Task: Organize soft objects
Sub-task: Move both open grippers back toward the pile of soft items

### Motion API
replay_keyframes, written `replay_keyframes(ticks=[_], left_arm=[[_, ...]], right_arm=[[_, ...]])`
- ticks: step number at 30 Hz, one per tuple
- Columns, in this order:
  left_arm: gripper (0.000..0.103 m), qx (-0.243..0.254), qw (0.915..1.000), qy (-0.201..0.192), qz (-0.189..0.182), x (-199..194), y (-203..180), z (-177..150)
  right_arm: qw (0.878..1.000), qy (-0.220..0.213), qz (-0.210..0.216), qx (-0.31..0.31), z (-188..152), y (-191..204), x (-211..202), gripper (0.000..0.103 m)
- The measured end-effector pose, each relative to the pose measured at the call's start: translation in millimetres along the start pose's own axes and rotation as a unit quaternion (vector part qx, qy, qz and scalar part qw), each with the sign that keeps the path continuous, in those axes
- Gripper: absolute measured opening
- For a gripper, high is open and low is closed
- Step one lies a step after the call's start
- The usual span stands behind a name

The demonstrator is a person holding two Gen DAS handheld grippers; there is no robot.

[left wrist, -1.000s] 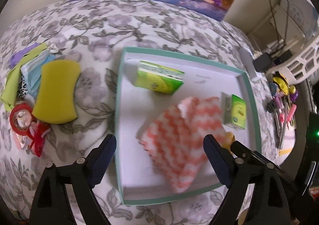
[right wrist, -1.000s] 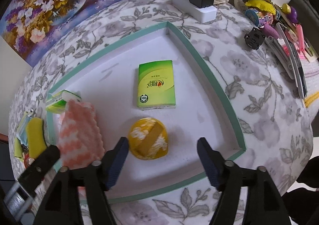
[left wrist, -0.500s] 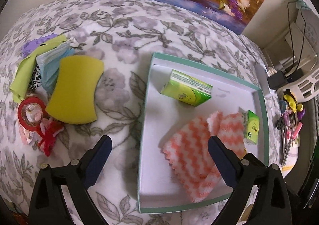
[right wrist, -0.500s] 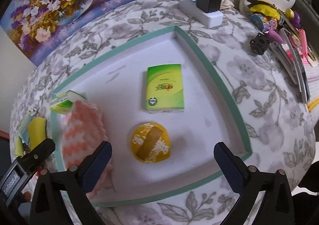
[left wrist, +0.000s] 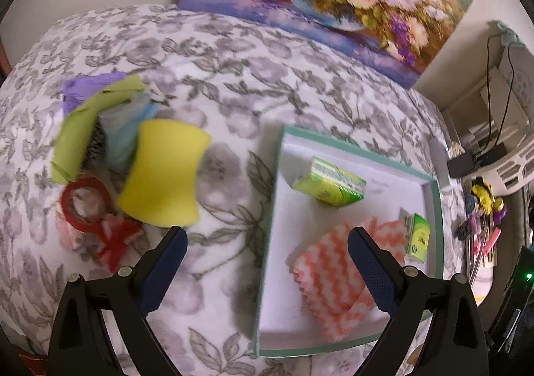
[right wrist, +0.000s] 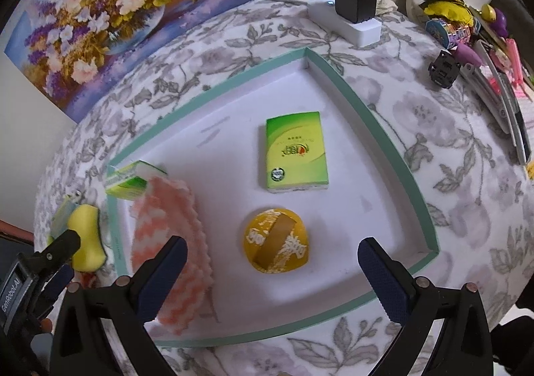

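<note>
Sitting in tray (right wrist: 383, 129): two tissue packs (right wrist: 295, 152), one cloth (right wrist: 170, 242), one pouch (right wrist: 275, 249).

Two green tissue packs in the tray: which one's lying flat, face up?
The tissue pack mid-tray, above the yellow pouch, logo face up. The other pack sits on edge in the tray's corner beside the cloth.

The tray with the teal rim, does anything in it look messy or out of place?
Mostly tidy. In the tray, the pink zigzag cloth lies askew with one end bunched against the tilted green tissue pack in the corner. The other tissue pack and the yellow pouch lie flat, apart.
</note>
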State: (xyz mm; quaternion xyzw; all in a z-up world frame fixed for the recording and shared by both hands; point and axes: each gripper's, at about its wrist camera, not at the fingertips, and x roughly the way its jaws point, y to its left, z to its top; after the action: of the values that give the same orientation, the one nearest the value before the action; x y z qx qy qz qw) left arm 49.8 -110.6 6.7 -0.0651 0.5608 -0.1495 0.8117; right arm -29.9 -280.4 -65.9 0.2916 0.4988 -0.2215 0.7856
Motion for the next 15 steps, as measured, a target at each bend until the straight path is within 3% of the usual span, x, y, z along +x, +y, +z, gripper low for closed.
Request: replay_keyframes(ticks=[8, 15], left_arm=[[0.097, -0.033, 0.9986, -0.023, 0.035, -21.9, 41.2, 14.2], [0.097, -0.058, 0.9921, -0.052, 0.099, -48.9, 87.1, 26.3]], right_arm=[[0.999, -0.035, 0.031, -0.017, 1.3, 23.5, -18.4, 0.103], [0.993, -0.084, 0.049, -0.063, -1.0, 71.4, -45.4, 0.103]])
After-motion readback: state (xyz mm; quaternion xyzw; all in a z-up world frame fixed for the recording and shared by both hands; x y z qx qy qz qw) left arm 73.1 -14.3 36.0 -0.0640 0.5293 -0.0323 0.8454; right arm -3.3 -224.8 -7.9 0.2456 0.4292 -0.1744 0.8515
